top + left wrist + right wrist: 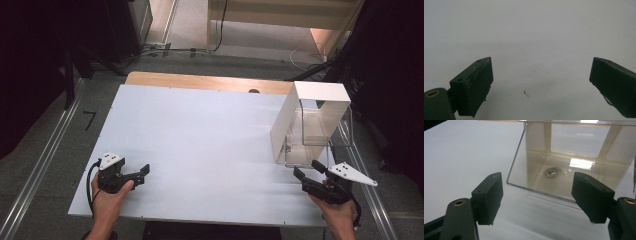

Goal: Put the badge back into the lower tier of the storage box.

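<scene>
Before right tongs [537,197], clear box [571,162], left tongs [541,82] apart

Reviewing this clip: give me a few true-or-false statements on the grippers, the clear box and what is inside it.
1. The left gripper is open with nothing between its jaws. True.
2. The right gripper is shut on the clear box. False: in the right gripper view its jaws stand apart, short of the box.
3. A small green ornament lies inside the clear box. True.
4. The clear box sits at the centre of the table. False: it sits at the right edge, under a white cover.
5. Both grippers are near the table's front edge. True.
</scene>
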A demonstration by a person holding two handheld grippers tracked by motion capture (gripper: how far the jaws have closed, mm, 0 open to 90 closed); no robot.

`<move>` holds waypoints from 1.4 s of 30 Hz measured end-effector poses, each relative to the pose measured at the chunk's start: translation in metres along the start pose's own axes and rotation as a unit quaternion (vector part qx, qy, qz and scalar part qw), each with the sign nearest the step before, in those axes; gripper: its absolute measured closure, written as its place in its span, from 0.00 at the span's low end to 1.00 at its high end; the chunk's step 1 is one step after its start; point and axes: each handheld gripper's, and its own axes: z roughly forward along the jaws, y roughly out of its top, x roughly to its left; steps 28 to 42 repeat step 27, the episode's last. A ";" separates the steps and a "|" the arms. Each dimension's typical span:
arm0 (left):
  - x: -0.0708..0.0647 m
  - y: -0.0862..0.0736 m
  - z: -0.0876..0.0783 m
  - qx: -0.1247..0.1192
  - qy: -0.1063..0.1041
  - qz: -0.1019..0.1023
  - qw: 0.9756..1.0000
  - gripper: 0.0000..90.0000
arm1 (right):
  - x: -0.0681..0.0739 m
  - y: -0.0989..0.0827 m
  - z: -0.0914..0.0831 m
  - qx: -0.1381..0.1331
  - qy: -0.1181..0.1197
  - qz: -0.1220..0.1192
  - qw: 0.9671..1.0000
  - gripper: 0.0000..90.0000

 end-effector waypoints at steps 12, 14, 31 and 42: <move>0.001 0.000 -0.001 0.000 0.001 0.000 1.000 0.06 | 0.010 -0.007 -0.008 0.003 0.007 -0.018 1.000 0.20; 0.001 0.000 -0.001 0.000 0.001 0.000 1.000 0.06 | 0.011 -0.008 -0.009 0.003 0.007 -0.018 1.000 0.20; 0.001 0.000 -0.001 -0.001 0.001 0.000 1.000 0.06 | 0.011 -0.023 -0.020 0.012 0.010 -0.020 1.000 0.18; 0.001 0.000 -0.001 -0.001 0.001 0.000 1.000 0.06 | 0.011 -0.023 -0.020 0.012 0.010 -0.020 1.000 0.18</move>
